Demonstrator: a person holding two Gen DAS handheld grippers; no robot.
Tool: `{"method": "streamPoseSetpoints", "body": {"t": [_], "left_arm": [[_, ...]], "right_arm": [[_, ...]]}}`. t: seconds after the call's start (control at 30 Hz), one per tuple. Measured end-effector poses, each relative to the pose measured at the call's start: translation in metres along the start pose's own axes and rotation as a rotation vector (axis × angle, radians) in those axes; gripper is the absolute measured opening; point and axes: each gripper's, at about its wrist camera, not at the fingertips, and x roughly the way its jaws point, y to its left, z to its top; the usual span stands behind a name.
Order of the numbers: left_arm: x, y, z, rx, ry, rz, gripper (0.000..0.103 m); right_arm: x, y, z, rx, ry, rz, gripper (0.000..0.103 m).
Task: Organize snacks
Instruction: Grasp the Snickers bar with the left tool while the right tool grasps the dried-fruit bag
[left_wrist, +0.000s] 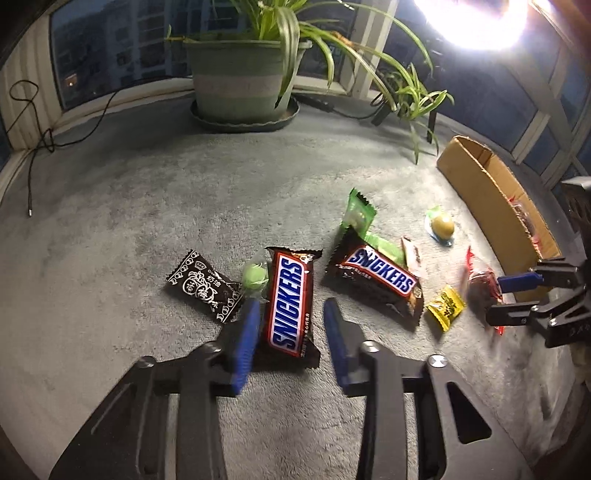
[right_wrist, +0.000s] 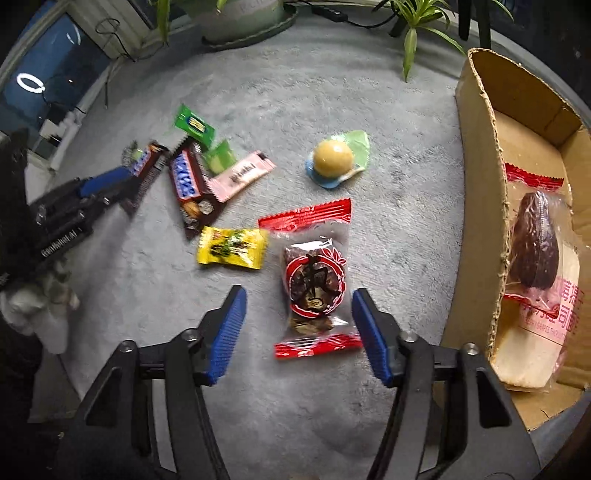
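Snacks lie loose on a grey carpet. My left gripper (left_wrist: 291, 310) is open, its blue fingers on either side of a Snickers bar (left_wrist: 290, 306) that lies flat. A second Snickers (left_wrist: 376, 278) lies to its right. My right gripper (right_wrist: 299, 299) is open around a red-ended clear packet of dried fruit (right_wrist: 314, 280) on the carpet; this packet also shows in the left wrist view (left_wrist: 480, 284). A cardboard box (right_wrist: 480, 177) stands to the right and holds a red-printed pastry packet (right_wrist: 535, 251).
A black candy (left_wrist: 203, 286), a green candy (left_wrist: 255, 277), a green packet (left_wrist: 356, 214), a yellow candy (right_wrist: 232, 247), a pink sachet (right_wrist: 243, 173) and a yellow ball sweet (right_wrist: 332, 158) lie around. A potted plant (left_wrist: 240, 77) and cables stand at the back by the window.
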Motion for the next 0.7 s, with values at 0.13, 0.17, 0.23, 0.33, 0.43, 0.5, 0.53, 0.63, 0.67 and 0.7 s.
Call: {"method": "streamPoseSetpoints", "body": {"t": [0.13,0.17,0.23,0.33,0.43,0.5,0.53,0.63,0.67,0.7], "left_arm": [[0.004,-0.002,0.001,0.01,0.005,0.01,0.026],[0.005,-0.002,0.002,0.009,0.006,0.011,0.025],[0.006,0.0,0.003,-0.002,0.004,0.003,0.025],[0.006,0.002,0.003,-0.023,-0.01,0.003,0.025],[0.004,0.004,0.001,-0.042,-0.021,0.001,0.025],[0.001,0.005,-0.001,-0.053,-0.029,-0.007,0.025],[0.0,0.005,-0.002,-0.058,-0.031,-0.01,0.025],[-0.007,0.005,-0.006,-0.078,-0.045,-0.026,0.025],[-0.009,0.004,-0.007,-0.081,-0.049,-0.031,0.025],[-0.012,0.003,-0.008,-0.085,-0.055,-0.034,0.025]], "right_arm": [[0.003,-0.004,0.003,0.014,-0.005,0.016,0.053],[0.004,-0.006,0.004,0.014,-0.006,0.014,0.051],[0.004,-0.01,0.005,0.019,-0.015,0.013,0.041],[0.002,-0.014,0.006,0.031,-0.024,0.032,0.037],[-0.004,-0.021,0.0,0.038,-0.044,0.049,0.034],[-0.007,-0.021,-0.001,0.038,-0.059,0.054,0.033],[-0.007,-0.02,-0.003,0.037,-0.065,0.054,0.033],[-0.011,-0.014,-0.008,0.033,-0.083,0.065,0.033],[-0.012,-0.014,-0.009,0.036,-0.088,0.071,0.033],[-0.013,-0.015,-0.01,0.036,-0.089,0.074,0.033]]}}
